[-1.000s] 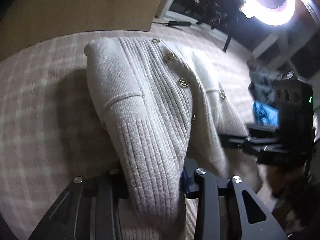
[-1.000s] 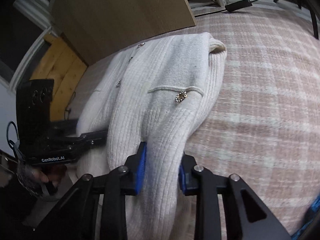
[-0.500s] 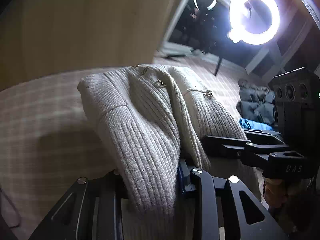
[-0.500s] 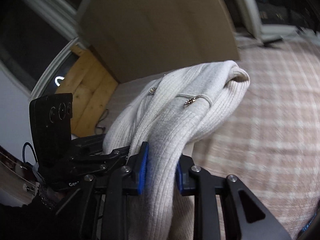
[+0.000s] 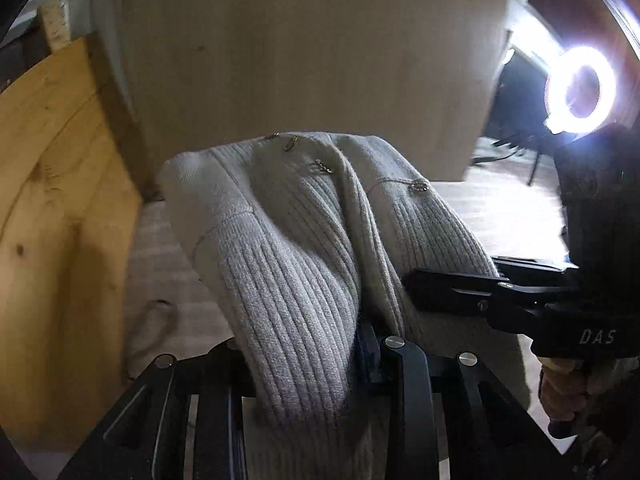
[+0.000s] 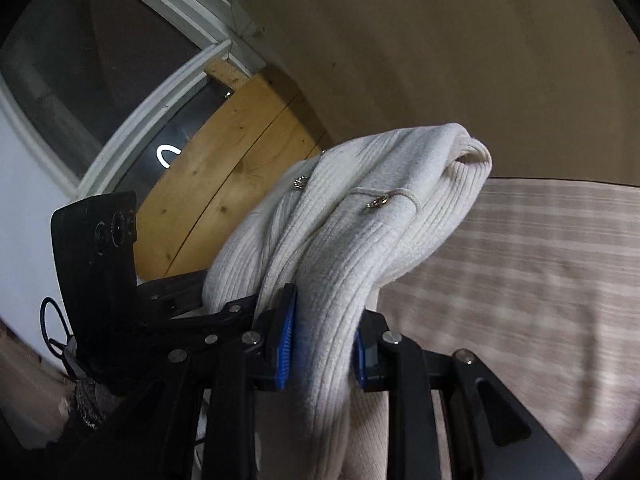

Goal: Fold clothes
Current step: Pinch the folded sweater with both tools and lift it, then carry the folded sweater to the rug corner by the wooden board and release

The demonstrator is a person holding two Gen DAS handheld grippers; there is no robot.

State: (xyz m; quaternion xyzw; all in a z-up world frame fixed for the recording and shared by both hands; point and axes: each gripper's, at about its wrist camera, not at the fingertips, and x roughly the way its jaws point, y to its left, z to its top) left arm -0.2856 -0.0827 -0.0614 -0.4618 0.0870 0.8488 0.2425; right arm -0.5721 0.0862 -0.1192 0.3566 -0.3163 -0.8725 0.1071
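Both grippers pinching one cream cardigan (image 5: 296, 248)

Left gripper (image 5: 304, 356) and right gripper (image 6: 320, 344) fingers are clamping its ribbed hem; its long axis is running toward 12 o'clock.

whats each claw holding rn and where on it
Both hold the same cream knit cardigan. The left claw and the right claw are each shut on a bunched stretch of its ribbed hem band, one at each end.
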